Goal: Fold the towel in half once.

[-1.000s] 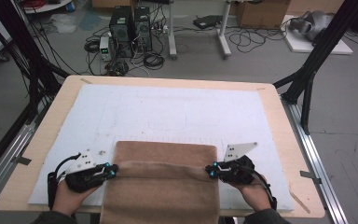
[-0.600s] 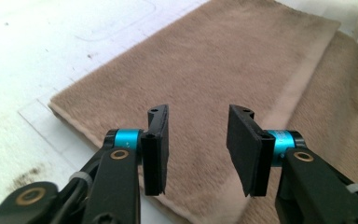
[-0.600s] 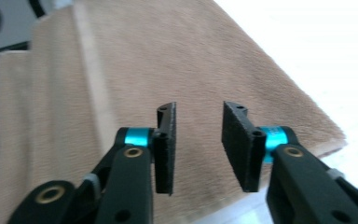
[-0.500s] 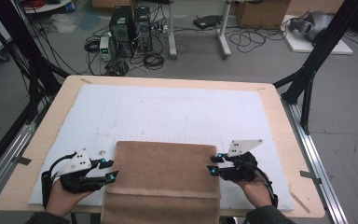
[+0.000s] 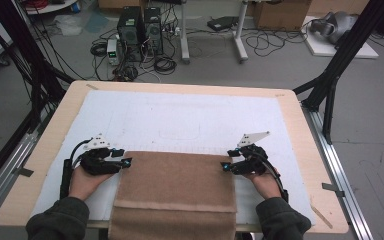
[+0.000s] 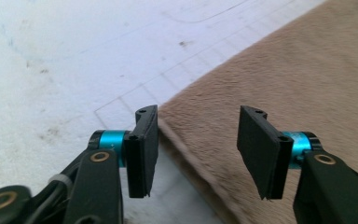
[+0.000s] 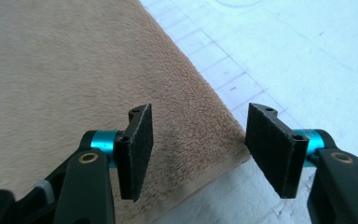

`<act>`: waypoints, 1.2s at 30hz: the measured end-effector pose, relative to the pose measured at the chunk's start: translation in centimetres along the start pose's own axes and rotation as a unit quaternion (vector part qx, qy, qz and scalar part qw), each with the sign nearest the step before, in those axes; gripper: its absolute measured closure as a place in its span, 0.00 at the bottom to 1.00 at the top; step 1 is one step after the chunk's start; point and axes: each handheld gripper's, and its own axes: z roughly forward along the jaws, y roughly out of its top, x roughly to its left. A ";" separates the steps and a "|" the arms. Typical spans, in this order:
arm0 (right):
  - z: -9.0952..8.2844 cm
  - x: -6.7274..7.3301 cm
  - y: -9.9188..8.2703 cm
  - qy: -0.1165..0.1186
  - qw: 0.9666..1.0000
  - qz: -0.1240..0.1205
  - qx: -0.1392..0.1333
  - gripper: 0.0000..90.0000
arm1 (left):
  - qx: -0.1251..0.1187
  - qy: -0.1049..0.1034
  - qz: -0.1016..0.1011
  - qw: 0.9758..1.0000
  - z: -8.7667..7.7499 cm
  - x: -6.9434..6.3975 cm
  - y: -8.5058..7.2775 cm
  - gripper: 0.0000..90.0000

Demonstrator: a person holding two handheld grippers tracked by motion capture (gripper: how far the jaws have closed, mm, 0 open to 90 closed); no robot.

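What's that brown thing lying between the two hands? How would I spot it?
Start at the wooden table topped by a white mat. At its near edge, between the left gripper and the right gripper, lies a towel, draping over the front. It is the one brown, fuzzy thing on the white surface.

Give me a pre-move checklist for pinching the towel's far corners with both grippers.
1. Left gripper open: ok, jaws stand apart.
2. Right gripper open: ok, jaws stand apart.
3. Towel edge between left jaws: ok, its far left corner sits in the gap.
4. Towel edge between right jaws: ok, its far right corner lies in the gap.
5. Towel lying flat on the mat: ok, though its near end hangs over the table edge.
6. Jaws low enough to catch the cloth: cannot tell.
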 end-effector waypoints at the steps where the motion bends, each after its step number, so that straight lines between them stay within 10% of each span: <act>1: 0.2 -0.2 0.0 -0.004 1.000 -0.001 0.003 0.43 | 0.006 -0.002 -0.004 1.000 0.3 0.2 0.0 0.52; 6: 1.2 -0.7 -0.3 -0.002 1.000 0.010 0.026 0.45 | 0.034 -0.001 -0.012 0.999 1.3 0.5 -0.1 0.51; 13: 1.3 -0.8 -0.2 0.035 0.999 0.010 0.023 0.84 | 0.039 -0.019 -0.015 0.999 1.4 0.4 0.1 0.87; 18: 1.1 -1.3 0.2 0.035 0.999 0.008 0.015 0.91 | 0.036 0.003 -0.006 0.999 1.5 0.3 1.0 0.92; 36: -4.3 -7.1 11.7 -0.072 0.997 -0.009 -0.036 0.93 | -0.040 0.093 0.026 0.995 1.2 3.4 15.2 0.92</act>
